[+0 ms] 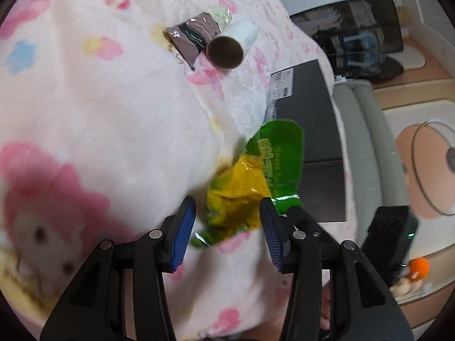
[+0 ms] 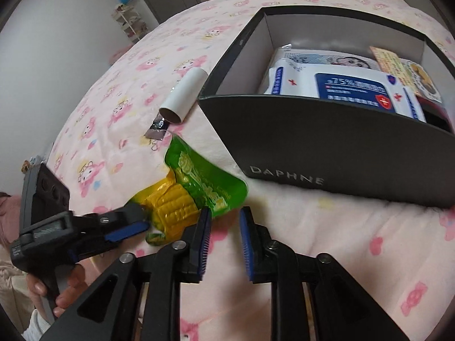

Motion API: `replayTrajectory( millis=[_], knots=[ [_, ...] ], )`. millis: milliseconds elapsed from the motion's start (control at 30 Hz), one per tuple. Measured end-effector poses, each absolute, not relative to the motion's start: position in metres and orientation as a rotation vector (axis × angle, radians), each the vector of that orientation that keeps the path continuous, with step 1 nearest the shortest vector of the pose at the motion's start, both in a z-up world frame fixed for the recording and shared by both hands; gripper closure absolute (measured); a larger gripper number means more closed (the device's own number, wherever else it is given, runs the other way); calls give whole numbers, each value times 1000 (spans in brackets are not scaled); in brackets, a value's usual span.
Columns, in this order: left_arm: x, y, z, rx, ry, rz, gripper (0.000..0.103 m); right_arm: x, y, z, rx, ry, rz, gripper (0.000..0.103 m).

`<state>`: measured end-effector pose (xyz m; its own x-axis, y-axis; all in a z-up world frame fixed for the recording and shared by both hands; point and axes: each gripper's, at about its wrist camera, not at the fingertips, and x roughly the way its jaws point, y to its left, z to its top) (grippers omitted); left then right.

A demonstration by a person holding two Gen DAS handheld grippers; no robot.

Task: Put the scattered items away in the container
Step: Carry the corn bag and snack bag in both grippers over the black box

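Observation:
A green and yellow corn snack packet [image 2: 187,196] lies on the pink patterned blanket, just left of the black DAPHNE box [image 2: 327,142]. My left gripper [image 1: 227,207] straddles the packet's [image 1: 241,187] yellow end with its jaws wide. A strip of blanket shows between the left pad [image 1: 184,221] and the packet. From the right wrist view, the left gripper [image 2: 142,217] comes in from the left. My right gripper [image 2: 224,213] is open and empty, its left fingertip beside the packet's green corner. A white cardboard tube [image 2: 183,99] and a brown sachet [image 2: 159,128] lie farther back.
The box holds wipe packs [image 2: 341,85] and small cards. It stands at the bed's edge [image 1: 307,113], with floor and a grey cushion [image 1: 361,142] beyond it. A person's hand [image 2: 65,287] grips the left tool. A shelf [image 2: 130,22] stands by the far wall.

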<state>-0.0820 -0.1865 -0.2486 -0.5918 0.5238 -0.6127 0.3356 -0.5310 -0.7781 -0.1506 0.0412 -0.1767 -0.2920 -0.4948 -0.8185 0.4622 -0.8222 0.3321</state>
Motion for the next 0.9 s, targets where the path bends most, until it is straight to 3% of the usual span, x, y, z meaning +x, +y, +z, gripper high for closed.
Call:
replayTrajectory(
  millis=[67, 167, 267, 400, 900],
  knots=[
    [-81, -189, -256, -1371, -1456, 2268, 58, -155, 35, -182, 1369, -49, -2131, 68],
    [-78, -195, -257, -1337, -1482, 2236, 58, -167, 23, -196, 1375, -84, -2081, 67],
    [-82, -189, -260, -1312, -1477, 2204, 56, -177, 16, -207, 1394, -64, -2087, 85],
    [-85, -188, -257, -1268, -1481, 2198, 55, -170, 22, -201, 1362, -141, -2069, 93],
    [-71, -176, -247, -1306, -1425, 2179, 51, -99, 61, -188, 1522, -104, -1963, 87]
  ],
)
